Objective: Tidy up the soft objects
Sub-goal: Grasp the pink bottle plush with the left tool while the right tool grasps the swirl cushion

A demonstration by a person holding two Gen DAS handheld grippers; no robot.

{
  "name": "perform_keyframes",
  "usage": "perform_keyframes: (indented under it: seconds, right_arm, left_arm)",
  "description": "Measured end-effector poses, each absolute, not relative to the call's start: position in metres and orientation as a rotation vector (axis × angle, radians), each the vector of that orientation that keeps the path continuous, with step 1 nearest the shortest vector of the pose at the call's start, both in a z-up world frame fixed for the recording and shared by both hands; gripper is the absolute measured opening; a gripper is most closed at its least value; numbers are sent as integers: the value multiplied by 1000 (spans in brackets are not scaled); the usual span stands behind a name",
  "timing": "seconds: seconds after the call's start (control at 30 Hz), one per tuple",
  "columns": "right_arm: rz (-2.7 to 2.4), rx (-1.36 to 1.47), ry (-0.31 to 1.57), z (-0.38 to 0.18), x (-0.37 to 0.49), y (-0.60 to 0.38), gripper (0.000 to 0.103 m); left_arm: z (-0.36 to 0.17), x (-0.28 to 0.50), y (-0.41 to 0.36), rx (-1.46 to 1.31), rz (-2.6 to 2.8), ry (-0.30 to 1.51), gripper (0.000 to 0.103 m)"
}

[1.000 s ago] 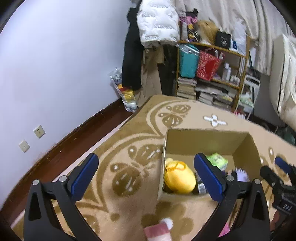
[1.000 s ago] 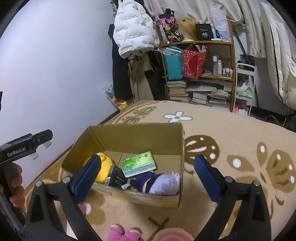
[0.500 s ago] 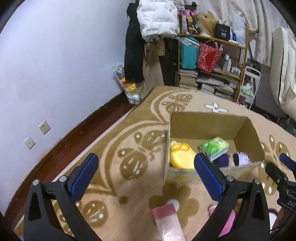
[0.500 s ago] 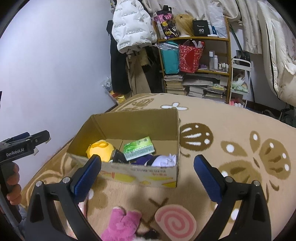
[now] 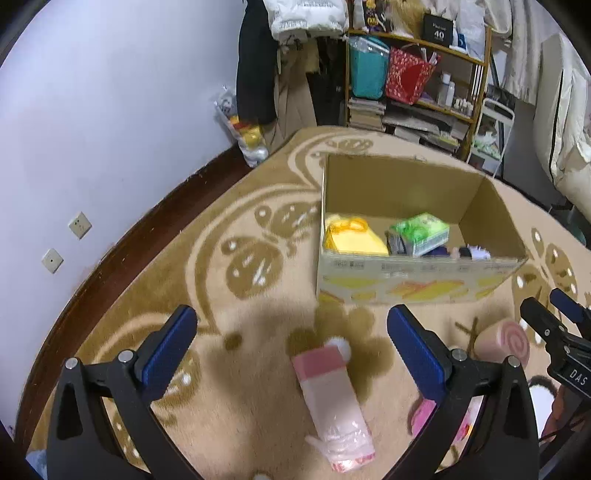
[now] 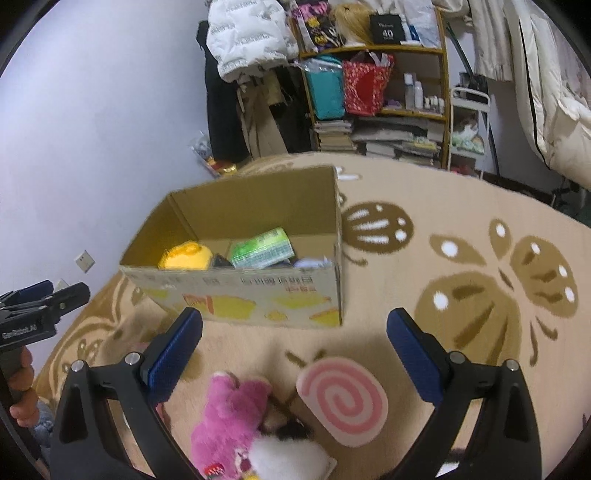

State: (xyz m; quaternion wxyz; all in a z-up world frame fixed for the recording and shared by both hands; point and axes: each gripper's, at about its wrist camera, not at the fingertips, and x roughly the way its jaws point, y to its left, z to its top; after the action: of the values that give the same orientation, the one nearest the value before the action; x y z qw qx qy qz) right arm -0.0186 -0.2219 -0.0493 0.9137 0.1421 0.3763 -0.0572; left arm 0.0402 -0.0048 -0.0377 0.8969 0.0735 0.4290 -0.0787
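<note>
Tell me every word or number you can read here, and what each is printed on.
"40": black box on the top shelf; the smaller line above it is too small to read.
"DAS": the right gripper, seen from the left wrist camera.
Printing on the cardboard box: too blurred to read.
Lettering on the left gripper: blurred.

One cardboard box, four items inside it, three soft toys on the rug.

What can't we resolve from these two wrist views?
- Purple-white plush in the cardboard box: the near wall hides most of it in both views.
- Pink plush: the right tool finger covers its side; in the left wrist view the left tool finger does.
- Box print: blurred, unreadable.
</note>
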Motion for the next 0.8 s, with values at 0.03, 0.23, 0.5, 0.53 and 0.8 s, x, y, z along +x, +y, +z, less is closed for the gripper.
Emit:
perform_keyframes:
  seconds: [0.03, 0.23, 0.5, 0.53, 0.8]
  right_arm:
    - [-121, 294, 789, -53, -20, -222, 103]
    - [-148, 292, 865, -72, -22, -226, 103]
    - [-187, 318, 951, -98, -20, -234, 103]
    - [-187, 318, 963, -100, -19, -233, 103]
    - [-185, 330, 1012, -113, -17, -232, 103]
  left_arm:
    - [-42, 39, -6, 163, -162, 896, 102]
    - [-63, 37, -15, 210, -164, 953, 102]
    - [-98, 42, -17, 242, -155, 1069, 102]
    - [-100, 42, -17, 244, -155, 1076, 102]
    - [-134, 47, -18, 273, -146, 1191, 102]
